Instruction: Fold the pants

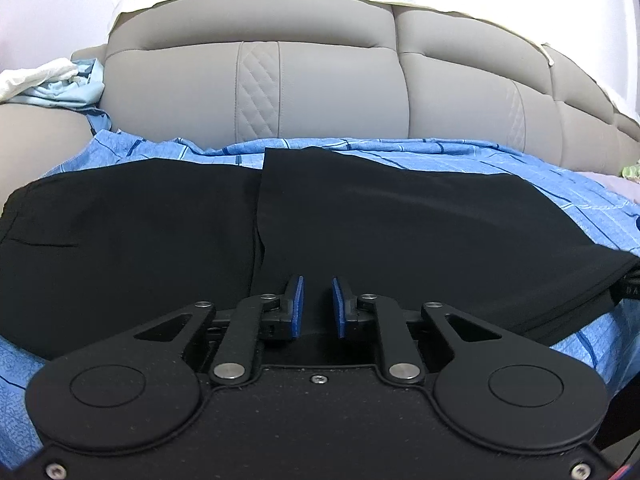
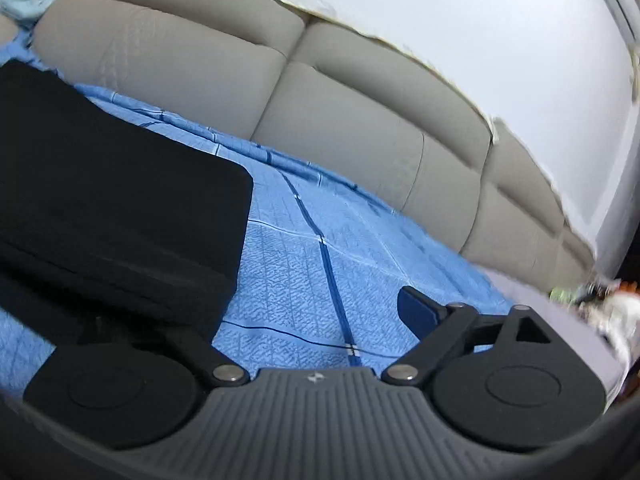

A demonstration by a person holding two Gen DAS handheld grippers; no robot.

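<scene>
Black pants (image 1: 160,232) lie folded on a blue patterned sheet (image 1: 400,152), with one layer lapped over the other near the middle. My left gripper (image 1: 318,306) hovers low over the near edge of the pants; its blue pads stand a small gap apart with nothing between them. In the right wrist view the pants (image 2: 100,200) form a thick folded stack at the left. My right gripper (image 2: 280,316) is wide open over the sheet (image 2: 320,248), just right of the stack. Its left finger is hidden against the black cloth; its right blue fingertip (image 2: 418,310) shows.
A grey padded headboard (image 1: 320,80) runs along the back, with a white wall above it. Light blue and white clothes (image 1: 60,84) are piled at the far left. Small colourful items (image 2: 600,300) lie at the far right edge of the bed.
</scene>
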